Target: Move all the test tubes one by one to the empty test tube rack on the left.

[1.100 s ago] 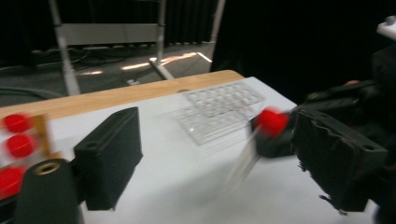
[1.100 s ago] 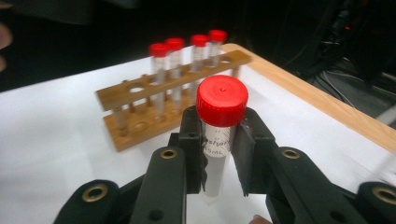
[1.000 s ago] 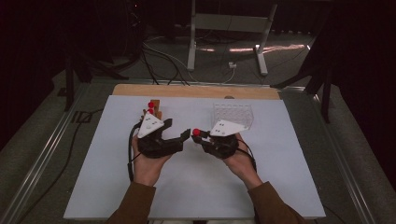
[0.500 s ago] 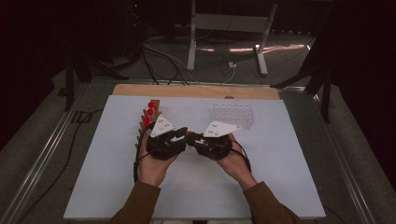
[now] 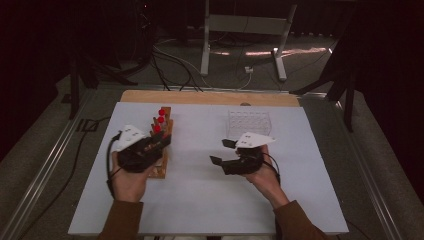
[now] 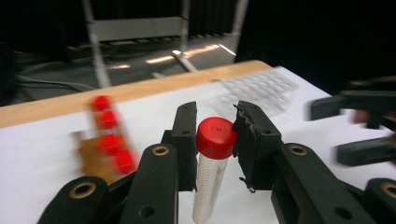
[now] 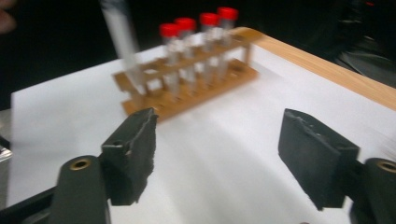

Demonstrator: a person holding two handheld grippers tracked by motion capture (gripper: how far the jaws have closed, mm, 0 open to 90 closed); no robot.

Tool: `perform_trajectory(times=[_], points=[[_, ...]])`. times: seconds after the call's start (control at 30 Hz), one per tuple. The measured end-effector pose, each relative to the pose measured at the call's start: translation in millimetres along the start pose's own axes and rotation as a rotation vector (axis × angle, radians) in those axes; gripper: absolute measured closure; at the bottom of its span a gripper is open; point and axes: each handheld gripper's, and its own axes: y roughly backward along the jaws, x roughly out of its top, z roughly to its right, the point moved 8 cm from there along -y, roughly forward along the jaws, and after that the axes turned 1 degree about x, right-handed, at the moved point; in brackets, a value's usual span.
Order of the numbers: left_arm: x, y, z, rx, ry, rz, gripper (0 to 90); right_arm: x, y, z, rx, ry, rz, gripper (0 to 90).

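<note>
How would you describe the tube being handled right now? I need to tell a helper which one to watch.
On the white table, look left to the wooden rack of red-capped tubes. Just beside it, the left hand-held gripper is shut on one clear tube with a red cap. Unlike its neighbours standing in the rack, this tube is clamped between black jaws, out of the rack.

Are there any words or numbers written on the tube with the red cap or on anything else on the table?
None can be read. The red-capped tube held in the left gripper has faint printed marks down its side, too small and blurred to read. The wooden rack, the clear rack and the right gripper show no writing.
</note>
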Motion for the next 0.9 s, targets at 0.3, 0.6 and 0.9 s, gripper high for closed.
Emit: perform_trajectory(times=[0.3,0.6,0.9], points=[[-7.5,-9.1,-28.7,0.069,-0.002,0.023,71.1,-14.2,44.3,29.3,-0.089,-0.052,0.038,20.8],[-61.6,-42.5,-40.1,0.088,-0.013,-0.096,71.0,-38.6,81.5,45.9,-0.178,-0.081,0.042,17.6],[-64.4,-17.2,-49.9,0.058,0.051,0.051,39.8,-68.8,119.5,58.8,-0.261,-0.139,0.066,11.9]])
